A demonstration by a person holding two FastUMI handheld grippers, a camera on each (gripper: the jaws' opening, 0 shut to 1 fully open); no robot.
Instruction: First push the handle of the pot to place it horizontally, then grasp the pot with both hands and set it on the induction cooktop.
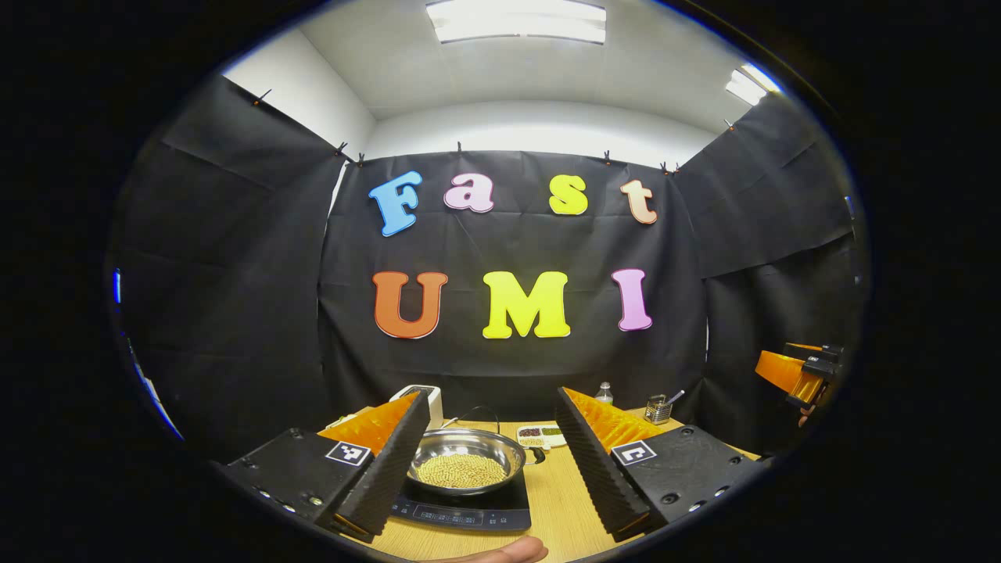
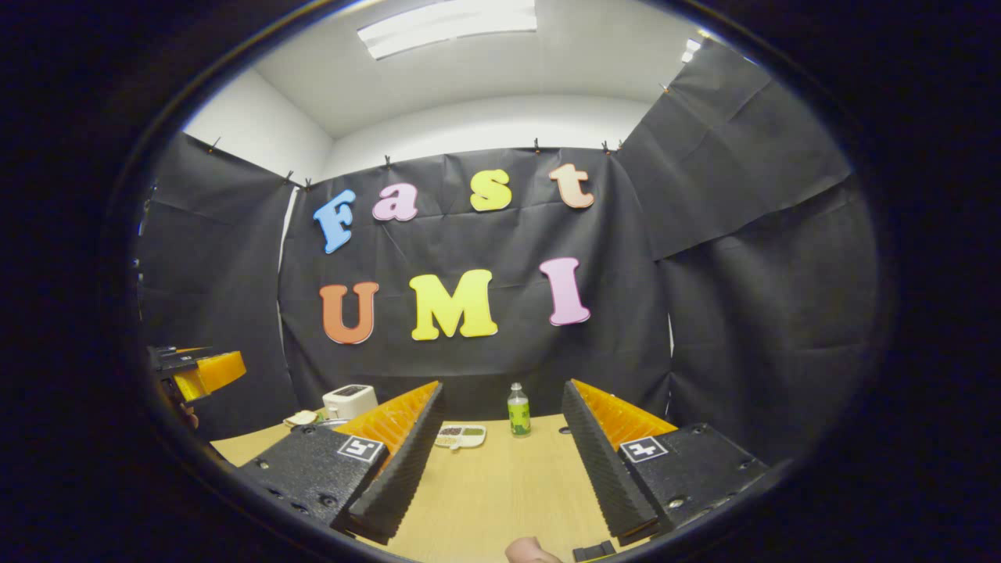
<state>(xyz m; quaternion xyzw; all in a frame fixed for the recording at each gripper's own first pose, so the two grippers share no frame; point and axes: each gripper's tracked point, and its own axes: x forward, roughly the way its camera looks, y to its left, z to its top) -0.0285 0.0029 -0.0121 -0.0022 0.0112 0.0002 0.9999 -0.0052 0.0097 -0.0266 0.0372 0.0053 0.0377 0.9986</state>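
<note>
A steel pot [image 1: 467, 461] holding a bed of small yellowish beans sits squarely on the black induction cooktop [image 1: 469, 512] at the near edge of the wooden table [image 1: 559, 500], as the left gripper view shows it. A stub of dark handle [image 1: 535, 455] juts from the pot's right rim, so its long axis appears to run side to side across that view, roughly level with the tabletop; the opposite handle is hidden behind a finger.

The left gripper [image 1: 493, 461] hangs above and just short of the pot, its two ridged fingers spread wide apart and touching nothing, framing the pan between them. The right gripper [image 2: 500, 461], seen in the right gripper view, is likewise spread and empty over bare table, well apart from the pot.

Judged from this, the placing looks complete: pot on cooktop, both tools free. If so, all that remains is to draw both tools away without nudging the pan.

Farther back stand a white appliance [image 1: 426, 397], a divided dish of beans [image 2: 461, 435], a small green-labelled bottle [image 2: 518, 411] and a wire utensil holder [image 1: 658, 410].
</note>
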